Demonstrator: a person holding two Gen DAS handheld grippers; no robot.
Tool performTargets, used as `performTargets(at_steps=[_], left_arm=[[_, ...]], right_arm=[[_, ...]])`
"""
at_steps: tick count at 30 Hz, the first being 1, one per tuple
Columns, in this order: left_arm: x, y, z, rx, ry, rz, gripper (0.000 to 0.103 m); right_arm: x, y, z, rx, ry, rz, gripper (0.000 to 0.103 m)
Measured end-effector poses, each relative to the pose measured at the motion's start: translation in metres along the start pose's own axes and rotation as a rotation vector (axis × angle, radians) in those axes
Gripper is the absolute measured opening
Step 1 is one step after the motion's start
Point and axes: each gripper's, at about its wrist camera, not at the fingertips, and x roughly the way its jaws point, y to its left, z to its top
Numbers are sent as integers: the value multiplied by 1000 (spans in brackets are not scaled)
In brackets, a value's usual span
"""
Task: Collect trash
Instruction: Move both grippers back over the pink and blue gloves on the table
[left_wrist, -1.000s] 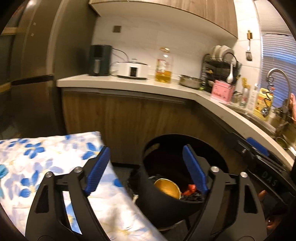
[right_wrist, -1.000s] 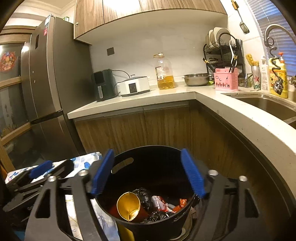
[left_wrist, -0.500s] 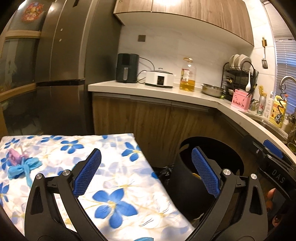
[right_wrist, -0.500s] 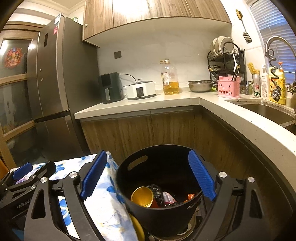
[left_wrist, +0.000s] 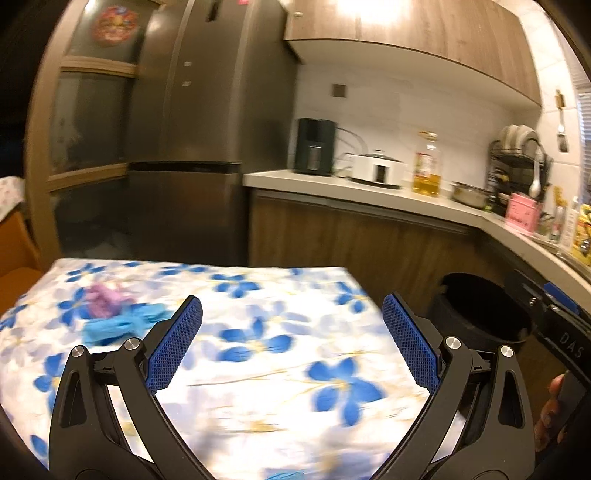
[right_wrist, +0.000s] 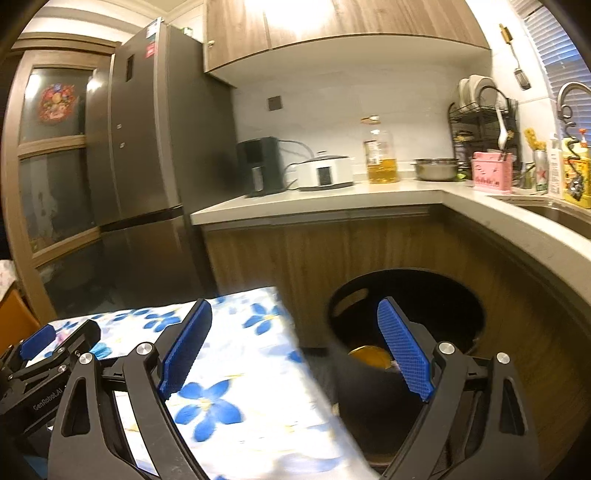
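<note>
Floral cloth table cover (left_wrist: 258, 369), matt black plastic bin (right_wrist: 369, 387), glossy steel fridge (right_wrist: 147, 147), wood-grain cabinets (right_wrist: 314, 251).

Fridge (right_wrist: 147, 147), oil bottle (right_wrist: 382, 158), pink caddy (right_wrist: 491, 171).

Both grippers (left_wrist: 291, 343) (right_wrist: 295, 350) swung left from the bin (right_wrist: 406, 317) toward the table (left_wrist: 258, 369).

Both cameras are sitting behind their own blue-padded fingers, looking slightly downward across a kitchen. The left wrist view is looking over the flowered tablecloth (left_wrist: 258, 343) close below it, with the black bin (left_wrist: 484, 314) off to its right. The right wrist view is facing the bin (right_wrist: 402, 325) more directly, with the cloth (right_wrist: 236, 369) at its left. Both are sharing the cloth, the bin, the fridge (left_wrist: 207, 122) and the counter (right_wrist: 332, 203) beyond.
</note>
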Motion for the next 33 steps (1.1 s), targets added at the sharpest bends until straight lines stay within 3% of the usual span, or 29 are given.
performTargets(at_steps=[14,25,31,33], left_arm=[[-20,162,-32,-153,30,244,97],[-29,234,-26,-217,2,344,97],[-19,248,-16,-220,-21,349,97],[-11,251,-12,-214,-26,343,97]], right_arm=[[46,147,-50,-61,114,220,88],[97,263,-92,-147,247,360,88],[123,290,-102,-158,337,394,68],[132,299,-108,-183,380,416,58]])
